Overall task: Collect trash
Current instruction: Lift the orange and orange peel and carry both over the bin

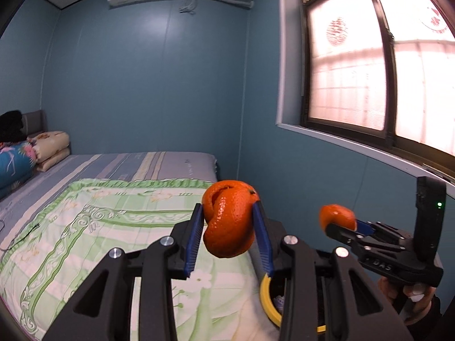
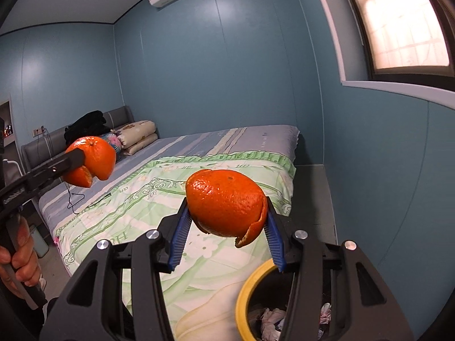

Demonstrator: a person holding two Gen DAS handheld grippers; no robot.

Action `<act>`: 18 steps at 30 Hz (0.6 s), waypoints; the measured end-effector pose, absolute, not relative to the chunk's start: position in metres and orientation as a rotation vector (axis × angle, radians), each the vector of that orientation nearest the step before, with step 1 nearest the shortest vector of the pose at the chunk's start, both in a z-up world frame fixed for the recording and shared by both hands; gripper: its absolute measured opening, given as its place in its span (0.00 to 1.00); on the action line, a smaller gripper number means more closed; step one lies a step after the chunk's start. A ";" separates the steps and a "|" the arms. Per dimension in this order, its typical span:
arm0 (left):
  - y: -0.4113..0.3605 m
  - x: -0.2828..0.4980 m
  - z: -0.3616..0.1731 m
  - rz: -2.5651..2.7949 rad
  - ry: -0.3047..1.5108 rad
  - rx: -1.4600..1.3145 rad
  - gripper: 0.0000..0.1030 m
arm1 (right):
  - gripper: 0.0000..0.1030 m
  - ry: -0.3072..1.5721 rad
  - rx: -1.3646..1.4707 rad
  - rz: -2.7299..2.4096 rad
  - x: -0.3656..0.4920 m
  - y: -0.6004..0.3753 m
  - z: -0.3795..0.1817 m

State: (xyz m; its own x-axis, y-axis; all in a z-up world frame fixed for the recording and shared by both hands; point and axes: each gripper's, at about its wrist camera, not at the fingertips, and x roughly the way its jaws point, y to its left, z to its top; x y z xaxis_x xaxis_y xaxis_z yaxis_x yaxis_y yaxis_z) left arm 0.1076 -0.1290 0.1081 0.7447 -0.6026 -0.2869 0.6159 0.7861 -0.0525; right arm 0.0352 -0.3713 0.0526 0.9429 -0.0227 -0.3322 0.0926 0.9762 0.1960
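While both grippers' fingers (image 1: 260, 221) pinch orange peels (image 1: 229, 221), the left one hangs lengthwise downward.

Daylight came in through the window (image 1: 369, 65), which burned out to a pinkish white glare with little detail behind the glass. The blue wall (image 1: 159, 85) beside the window carried a soft pale sheen, and farther from the window the room dimmed. Both my views were sharp at the centre. The fisheye bent the window frame and ceiling lines into curves, and the corners farthest from the window fell into black vignette.
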 end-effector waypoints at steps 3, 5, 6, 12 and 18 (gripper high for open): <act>-0.145 0.103 0.107 -0.692 0.300 0.068 0.32 | 0.45 0.333 0.230 -0.077 0.028 -0.382 0.048; -0.158 0.101 0.104 -0.709 0.308 0.086 0.32 | 0.45 0.335 0.239 -0.089 0.027 -0.387 0.045; -0.164 0.100 0.102 -0.717 0.314 0.091 0.32 | 0.45 0.335 0.248 -0.100 0.026 -0.393 0.042; -0.205 0.111 0.077 -0.785 0.378 0.129 0.33 | 0.45 0.367 0.305 -0.164 0.027 -0.419 0.022; -0.256 0.139 0.019 -0.839 0.517 0.179 0.33 | 0.45 0.426 0.359 -0.224 0.031 -0.446 -0.006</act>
